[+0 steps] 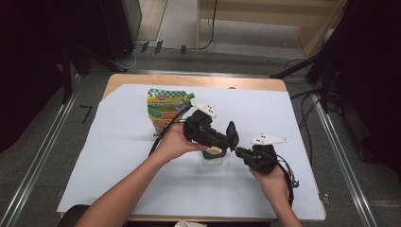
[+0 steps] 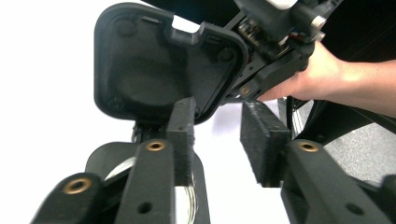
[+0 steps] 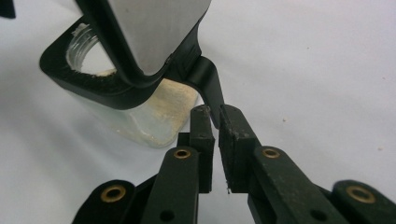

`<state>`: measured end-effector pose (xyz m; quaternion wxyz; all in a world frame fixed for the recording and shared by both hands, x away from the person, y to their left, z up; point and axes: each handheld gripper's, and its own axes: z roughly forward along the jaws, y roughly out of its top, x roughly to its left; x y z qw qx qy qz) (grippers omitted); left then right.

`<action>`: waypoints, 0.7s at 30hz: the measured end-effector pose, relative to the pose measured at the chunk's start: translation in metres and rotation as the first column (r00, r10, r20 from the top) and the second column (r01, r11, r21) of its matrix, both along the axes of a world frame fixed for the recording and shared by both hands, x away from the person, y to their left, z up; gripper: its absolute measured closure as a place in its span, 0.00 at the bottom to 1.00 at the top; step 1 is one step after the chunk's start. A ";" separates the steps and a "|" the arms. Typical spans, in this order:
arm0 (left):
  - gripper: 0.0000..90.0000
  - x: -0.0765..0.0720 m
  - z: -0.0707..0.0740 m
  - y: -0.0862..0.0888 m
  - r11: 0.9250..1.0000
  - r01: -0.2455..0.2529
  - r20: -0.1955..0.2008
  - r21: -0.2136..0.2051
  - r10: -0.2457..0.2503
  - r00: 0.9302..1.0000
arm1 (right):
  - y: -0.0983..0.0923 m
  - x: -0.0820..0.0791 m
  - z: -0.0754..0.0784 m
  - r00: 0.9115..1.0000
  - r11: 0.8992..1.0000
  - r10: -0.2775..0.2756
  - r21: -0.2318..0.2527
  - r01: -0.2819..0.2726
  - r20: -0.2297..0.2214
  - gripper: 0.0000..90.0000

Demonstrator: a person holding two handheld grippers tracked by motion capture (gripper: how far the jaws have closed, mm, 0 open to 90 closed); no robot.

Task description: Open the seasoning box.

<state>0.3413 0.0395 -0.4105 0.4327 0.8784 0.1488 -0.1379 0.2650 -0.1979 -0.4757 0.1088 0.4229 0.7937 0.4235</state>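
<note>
Jaws of right gripper [image 3: 214, 122] pinched on lid [image 3: 154, 32] tab, left gripper [image 2: 217, 135] parted, empty, jar [image 3: 140, 116] half hidden.

A clear glass jar [image 1: 213, 156] with pale beige contents has a black collar and a raised black lid [image 1: 231, 134] whose inner face is shiny silver. Both the left gripper [image 1: 218, 140] and right gripper [image 1: 239, 151] are black with brass-coloured rivets. A green-and-white checked pouch [image 1: 163, 111] with yellow and orange print lies on the white table cover [image 1: 118, 165].
</note>
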 end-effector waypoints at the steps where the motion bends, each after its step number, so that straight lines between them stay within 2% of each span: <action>1: 0.66 0.001 0.000 0.004 1.000 -0.013 0.014 0.006 0.012 1.000 | -0.001 -0.002 0.000 1.000 1.000 0.001 0.010 -0.001 0.000 0.90; 2: 0.64 0.000 0.000 0.006 0.999 -0.039 0.024 0.007 0.039 0.999 | -0.003 -0.004 0.001 1.000 1.000 0.006 0.019 -0.005 -0.002 0.88; 5: 0.70 -0.001 0.000 0.010 0.998 -0.056 0.032 0.015 0.055 0.998 | -0.004 -0.010 0.002 1.000 1.000 0.017 0.025 -0.018 0.016 0.84; 7: 0.69 -0.003 0.000 0.015 0.998 -0.061 0.040 0.013 0.061 0.997 | -0.003 -0.014 0.002 0.999 0.999 0.032 0.040 -0.032 0.017 0.81; 10: 0.61 -0.004 0.000 0.022 0.997 -0.070 0.028 0.021 0.069 0.997 | 0.001 -0.022 0.003 0.997 0.996 0.069 0.059 -0.070 0.022 0.78; 12: 0.60 -0.003 0.000 0.027 0.997 -0.071 0.023 0.031 0.070 0.997 | 0.003 -0.024 0.004 0.997 0.995 0.078 0.064 -0.079 0.026 0.76; 14: 0.58 -0.003 0.002 0.033 0.997 -0.073 0.022 0.022 0.073 0.997 | 0.007 -0.029 0.005 0.995 0.994 0.093 0.060 -0.096 0.046 0.75; 16: 0.55 -0.003 0.004 0.042 0.996 -0.086 0.039 0.024 0.085 0.996 | 0.013 -0.032 0.007 0.993 0.992 0.104 0.060 -0.107 0.051 0.71; 21: 0.52 -0.004 0.006 0.051 0.996 -0.089 0.042 0.020 0.088 0.995 | 0.019 -0.034 0.012 0.993 0.992 0.112 0.061 -0.114 0.039 0.64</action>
